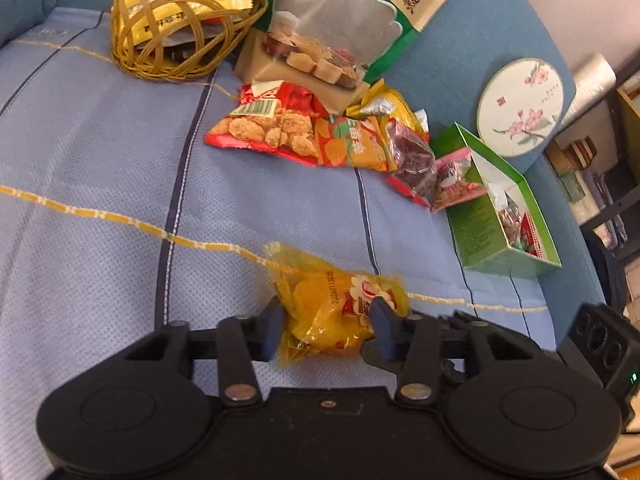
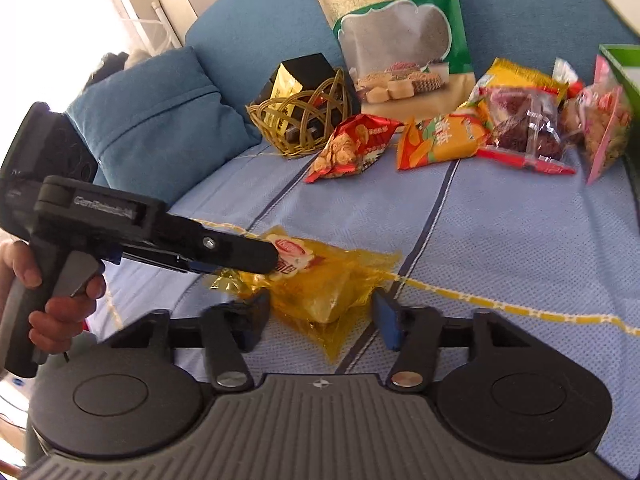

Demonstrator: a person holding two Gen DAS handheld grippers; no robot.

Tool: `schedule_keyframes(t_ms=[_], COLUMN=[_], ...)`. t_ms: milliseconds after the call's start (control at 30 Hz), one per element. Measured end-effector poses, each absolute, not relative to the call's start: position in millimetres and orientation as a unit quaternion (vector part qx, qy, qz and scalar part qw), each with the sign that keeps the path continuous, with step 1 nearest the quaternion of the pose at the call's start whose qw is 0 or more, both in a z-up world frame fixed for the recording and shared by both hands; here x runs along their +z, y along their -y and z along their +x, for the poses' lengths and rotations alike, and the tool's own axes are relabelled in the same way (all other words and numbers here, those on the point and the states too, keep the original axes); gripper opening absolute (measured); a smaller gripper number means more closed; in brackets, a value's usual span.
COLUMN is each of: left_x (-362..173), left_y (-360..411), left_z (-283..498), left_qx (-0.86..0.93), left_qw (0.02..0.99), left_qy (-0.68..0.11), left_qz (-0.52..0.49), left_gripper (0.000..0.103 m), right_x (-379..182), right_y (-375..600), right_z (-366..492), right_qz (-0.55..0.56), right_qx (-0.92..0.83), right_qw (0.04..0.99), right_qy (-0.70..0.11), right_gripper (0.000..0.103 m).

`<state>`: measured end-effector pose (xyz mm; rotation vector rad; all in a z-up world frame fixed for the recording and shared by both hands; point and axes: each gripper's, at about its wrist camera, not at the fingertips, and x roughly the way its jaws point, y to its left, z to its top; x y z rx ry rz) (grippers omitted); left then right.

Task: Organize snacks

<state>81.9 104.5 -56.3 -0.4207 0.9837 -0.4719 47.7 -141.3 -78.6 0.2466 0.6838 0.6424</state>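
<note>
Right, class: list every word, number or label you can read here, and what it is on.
"GenRobot": left gripper
"2026", further digits unclear: yellow packet
"粮", large Chinese print: pouch
Barcode digits on red packet, other packets' print: too small or blurred.

A crinkly yellow snack packet lies on the quilted blue cover, a woven wicker basket and loose snack bags behind it.

In front of me is a sofa seat under a pale blue cover with dark stripes and yellow stitching. On it lie a yellow snack packet, a woven basket, a red packet, an orange packet and a green box.
</note>
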Motion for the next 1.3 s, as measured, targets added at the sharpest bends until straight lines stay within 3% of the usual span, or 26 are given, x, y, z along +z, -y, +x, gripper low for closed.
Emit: schedule_keyframes(t_ms=[33,133,667,967,1300], left_x=[-55.1,-45.0,40.4,41.8,19.5], left_y=[-104.5,-97.8,17.2,110.6,172.3], left_z=[82.5,81.9,128.0,193.8,235.1], left_qx=[-0.224,-0.227,-0.331,-0.378,-0.394], left_qw=[0.834,0.841,0.87,0.856,0.848], left_qy=[-0.462,-0.451,-0.346,-0.335,-0.347], left_qz=[-0.202,-0.191,-0.116,-0.109,-0.075], left_gripper=[0.04,0.033,0.032,0.031,0.03], right_x=[-77.7,-73.8,-10.5,-2.6,-24.9], right_y=[142.2,148.4,233.5,304.3,344.2], right_z=[46.9,48.1,49.0,77.9,103.5], right_qz=[0.113,0.12,0.12,0.132,0.164], right_qx=[0.306,0.304,0.2,0.106,0.036], right_qw=[0.886,0.885,0.951,0.97,0.966], right_qy=[-0.328,-0.331,-0.205,-0.174,-0.199], right_gripper=[0.066,0.056,0.054,0.049,0.044])
